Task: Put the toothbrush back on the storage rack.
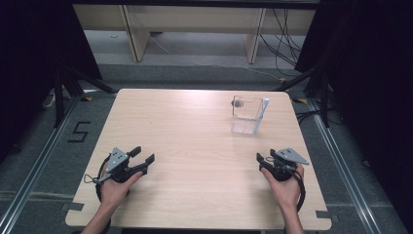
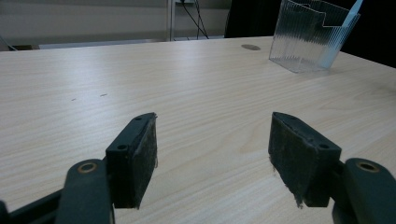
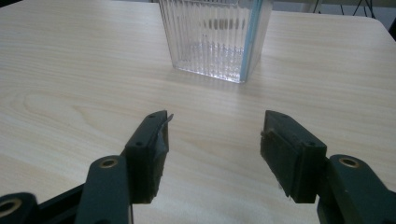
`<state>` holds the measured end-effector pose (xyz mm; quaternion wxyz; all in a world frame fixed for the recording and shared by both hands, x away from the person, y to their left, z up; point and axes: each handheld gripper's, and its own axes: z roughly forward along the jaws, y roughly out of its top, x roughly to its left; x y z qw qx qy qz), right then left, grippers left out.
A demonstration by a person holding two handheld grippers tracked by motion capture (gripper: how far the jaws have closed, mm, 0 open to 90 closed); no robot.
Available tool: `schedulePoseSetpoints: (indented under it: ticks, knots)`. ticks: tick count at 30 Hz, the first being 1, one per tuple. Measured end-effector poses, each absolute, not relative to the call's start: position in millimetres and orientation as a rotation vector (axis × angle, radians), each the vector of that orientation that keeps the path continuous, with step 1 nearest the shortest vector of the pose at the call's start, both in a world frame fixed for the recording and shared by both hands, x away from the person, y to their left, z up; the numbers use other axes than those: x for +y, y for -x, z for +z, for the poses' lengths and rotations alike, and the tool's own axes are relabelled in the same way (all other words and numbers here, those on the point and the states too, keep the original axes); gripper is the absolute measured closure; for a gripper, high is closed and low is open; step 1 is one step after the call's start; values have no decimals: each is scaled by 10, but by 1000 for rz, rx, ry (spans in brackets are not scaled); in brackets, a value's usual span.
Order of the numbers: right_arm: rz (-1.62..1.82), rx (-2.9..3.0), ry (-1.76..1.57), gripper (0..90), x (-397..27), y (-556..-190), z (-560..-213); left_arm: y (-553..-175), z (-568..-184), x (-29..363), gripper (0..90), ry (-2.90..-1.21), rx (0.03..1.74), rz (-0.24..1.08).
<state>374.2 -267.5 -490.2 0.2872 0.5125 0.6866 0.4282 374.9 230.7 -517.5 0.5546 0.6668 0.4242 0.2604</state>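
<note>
High view: our right gripper (image 1: 263, 160) gapes empty near the clear ribbed plastic box (image 1: 247, 115) | left gripper (image 1: 144, 157) open, idle | next, we judge: reach for the box.

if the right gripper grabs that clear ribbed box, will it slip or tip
The clear ribbed box looks like thin rigid plastic, so probably light and easily nudged across the smooth table. Its glossy walls may slip, though the ribs could help. It stands fairly tall with a strip leaning inside, so a high push might tip it.
</note>
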Motion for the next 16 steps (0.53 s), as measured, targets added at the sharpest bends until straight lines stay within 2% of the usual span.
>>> schedulePoseSetpoints:
  ticks: [16]
  knots:
    - [1209,1793,-1423,424,-2626,-3530,-5048,-3740,-5185,2301,324,-1577,1002,611]
